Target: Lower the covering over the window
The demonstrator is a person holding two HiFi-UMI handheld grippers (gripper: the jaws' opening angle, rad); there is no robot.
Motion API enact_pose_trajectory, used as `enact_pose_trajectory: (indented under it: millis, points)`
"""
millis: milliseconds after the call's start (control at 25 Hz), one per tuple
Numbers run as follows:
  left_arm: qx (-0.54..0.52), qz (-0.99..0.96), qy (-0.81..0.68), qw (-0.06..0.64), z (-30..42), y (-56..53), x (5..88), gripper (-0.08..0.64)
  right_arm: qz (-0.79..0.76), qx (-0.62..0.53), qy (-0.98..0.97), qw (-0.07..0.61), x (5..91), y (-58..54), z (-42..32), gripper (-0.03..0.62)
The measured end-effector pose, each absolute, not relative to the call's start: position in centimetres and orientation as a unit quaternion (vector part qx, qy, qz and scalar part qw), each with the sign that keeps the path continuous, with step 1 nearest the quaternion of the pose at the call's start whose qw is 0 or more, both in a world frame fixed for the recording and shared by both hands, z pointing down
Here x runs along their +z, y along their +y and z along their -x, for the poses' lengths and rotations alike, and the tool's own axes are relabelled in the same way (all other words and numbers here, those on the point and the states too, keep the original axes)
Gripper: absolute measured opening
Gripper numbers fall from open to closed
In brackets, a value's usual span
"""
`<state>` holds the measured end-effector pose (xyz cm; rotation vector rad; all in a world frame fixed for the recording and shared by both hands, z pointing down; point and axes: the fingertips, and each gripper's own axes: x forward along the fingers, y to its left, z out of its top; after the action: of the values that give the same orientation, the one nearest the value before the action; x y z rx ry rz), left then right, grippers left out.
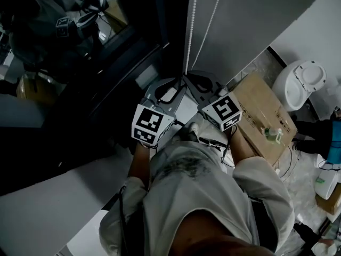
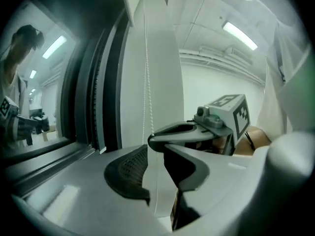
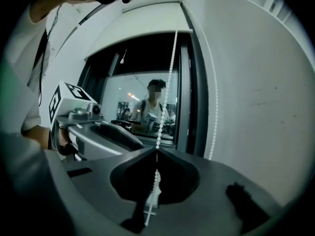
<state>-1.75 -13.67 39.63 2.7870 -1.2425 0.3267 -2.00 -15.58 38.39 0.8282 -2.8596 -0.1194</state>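
The right gripper point(image 3: 157, 150) has its jaws pressed together on the bead chain point(image 3: 170, 73). The chain rises straight up from its tips in front of the window point(image 3: 142, 107). A second strand hangs just to the right of them, against the grey wall point(image 3: 256, 82). The left gripper point(image 2: 156, 154) sits just beside the right one, on its left, with jaws well apart and nothing pinched. The chain comes down ahead of its gap and ends at the right gripper's closed tips, which cross in front of it. The window's dark frame point(image 2: 106, 82) stands to the left of the chain. The glass mirrors the person with both grippers (the covering itself I cannot tell apart from the dark upper glass). To the right of the right gripper, lower down, lies a cardboard box point(image 1: 264, 111) carrying a small green-topped bottle point(image 1: 274, 135). Beyond the box stands a white round-rimmed fixture point(image 1: 301, 81).
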Motion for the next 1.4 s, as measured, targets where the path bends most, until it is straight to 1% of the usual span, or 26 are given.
enact_pose_trajectory:
  millis: [80,200,480,680,720,840,880,1080,1400]
  points:
    - [0.069,-0.91,-0.407,0.043,2.0,-13.7,38.3,0.1,-0.279,-0.041,-0.956,0.081,38.5,-15.6,1.7,0.017]
    - [0.015,-0.91,-0.411,0.045,2.7,-13.9,35.3,0.101,-0.28,-0.045,-0.955,0.083,38.4,-15.5,1.6,0.017]
    - [-0.046,-0.914,-0.404,-0.02,2.0,-15.6,26.7,0.12,-0.271,-0.052,-0.957,0.085,38.3,-14.7,2.2,0.017]
    - [-0.057,-0.91,-0.408,-0.048,1.6,-16.9,23.4,0.123,-0.263,-0.057,-0.959,0.087,38.2,-14.2,2.8,0.017]
    - [-0.057,-0.909,-0.41,-0.051,1.6,-17.1,23.1,0.12,-0.263,-0.058,-0.959,0.088,38.2,-14.1,3.0,0.017]
    - [-0.05,-0.905,-0.417,-0.059,1.6,-17.4,23.1,0.055,-0.264,-0.059,-0.959,0.089,38.4,-14.1,3.2,0.017]
    - [-0.05,-0.904,-0.42,-0.061,1.5,-17.4,23.1,0.023,-0.264,-0.059,-0.959,0.089,38.4,-14.1,3.2,0.017]
    - [-0.049,-0.901,-0.427,-0.059,1.5,-17.1,23.7,0.017,-0.263,-0.057,-0.958,0.097,39.0,-14.1,3.4,0.018]
    - [-0.027,-0.904,-0.427,-0.013,1.8,-17.0,28.2,0.015,-0.258,-0.026,-0.957,0.131,43.2,-13.3,3.5,0.018]
